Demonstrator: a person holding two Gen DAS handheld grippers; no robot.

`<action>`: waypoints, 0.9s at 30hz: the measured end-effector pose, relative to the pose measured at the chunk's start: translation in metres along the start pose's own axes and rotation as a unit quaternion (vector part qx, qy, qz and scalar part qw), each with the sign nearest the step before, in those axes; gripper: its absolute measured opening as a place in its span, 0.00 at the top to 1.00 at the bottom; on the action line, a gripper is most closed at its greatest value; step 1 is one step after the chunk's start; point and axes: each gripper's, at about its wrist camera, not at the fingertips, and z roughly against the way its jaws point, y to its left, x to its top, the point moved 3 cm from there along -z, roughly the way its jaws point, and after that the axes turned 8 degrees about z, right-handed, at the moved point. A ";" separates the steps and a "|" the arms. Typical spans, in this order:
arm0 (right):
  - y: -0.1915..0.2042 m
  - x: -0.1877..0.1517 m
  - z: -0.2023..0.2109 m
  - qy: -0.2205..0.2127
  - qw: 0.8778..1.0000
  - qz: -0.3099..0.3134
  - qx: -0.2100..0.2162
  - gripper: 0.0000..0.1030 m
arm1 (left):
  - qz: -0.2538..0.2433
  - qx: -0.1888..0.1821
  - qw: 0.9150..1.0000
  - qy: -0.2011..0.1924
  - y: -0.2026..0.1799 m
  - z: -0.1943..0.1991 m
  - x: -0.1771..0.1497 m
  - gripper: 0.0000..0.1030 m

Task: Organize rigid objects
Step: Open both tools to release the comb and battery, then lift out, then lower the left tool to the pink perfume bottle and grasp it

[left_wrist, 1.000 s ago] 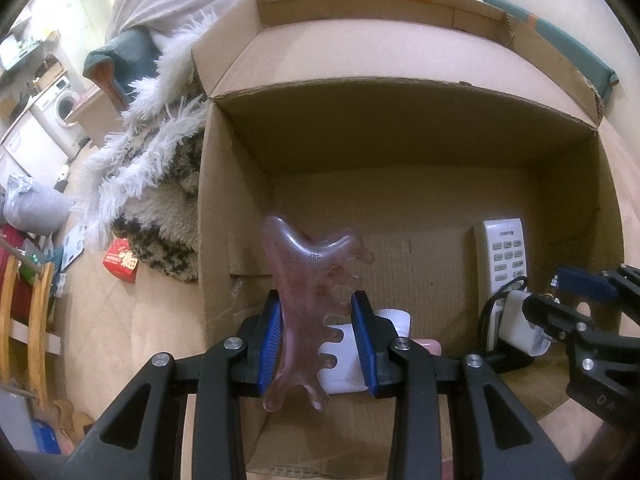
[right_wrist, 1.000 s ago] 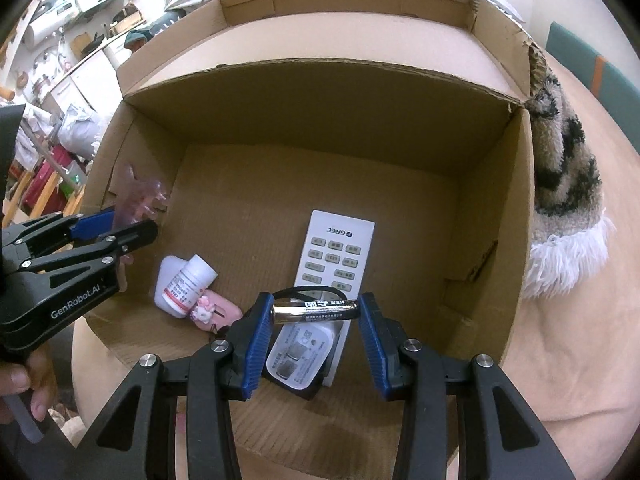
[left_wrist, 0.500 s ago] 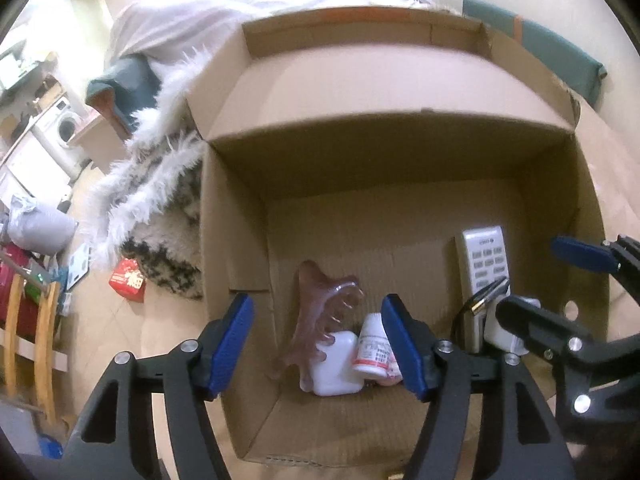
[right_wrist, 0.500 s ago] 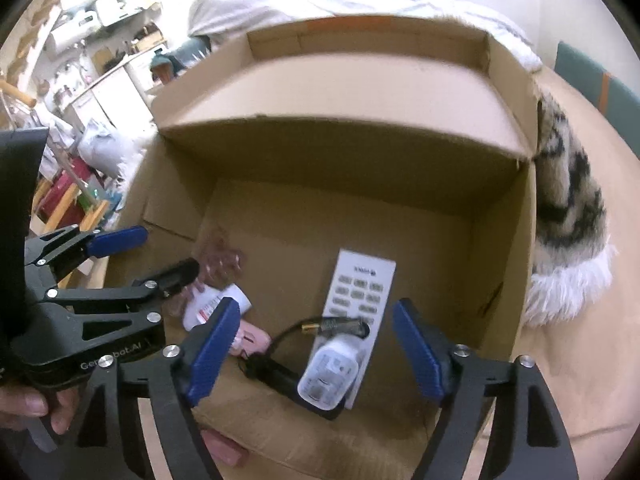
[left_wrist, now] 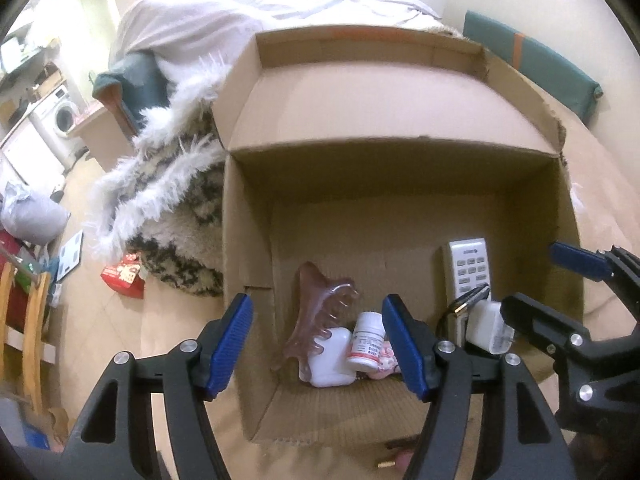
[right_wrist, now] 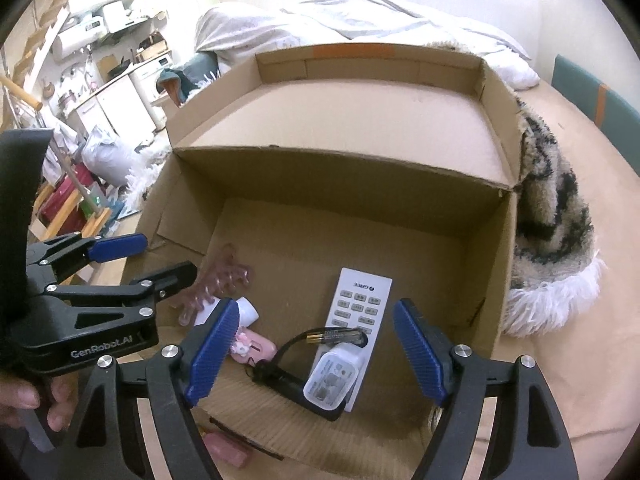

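An open cardboard box lies on the tan surface. Inside lie a translucent pink comb-like scraper, a white case, a small pill bottle, a pink toy, a white remote, a battery and a white charger with a black cable. My left gripper is open and empty above the box's near left corner. My right gripper is open and empty above the charger.
A furry black-and-white blanket lies against the box. A red packet lies on the floor at left. A white duvet is behind the box. A small pink object lies outside the box's near edge.
My left gripper opened and dropped the pink scraper into the box. My right gripper opened and dropped the battery onto the remote. Both grippers pulled back and up.
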 end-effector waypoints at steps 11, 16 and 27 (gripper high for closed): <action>0.020 -0.020 0.018 0.012 1.000 0.000 0.012 0.18 | 0.065 -0.022 0.996 0.052 0.037 0.029 -0.039 0.38; 0.035 -0.042 0.018 0.039 0.999 -0.013 0.028 0.18 | 0.078 -0.020 0.993 0.081 0.049 0.020 -0.061 0.38; 0.018 -0.096 0.020 0.095 0.983 -0.152 0.046 0.18 | 0.099 -0.053 0.987 0.114 0.045 0.006 -0.068 0.38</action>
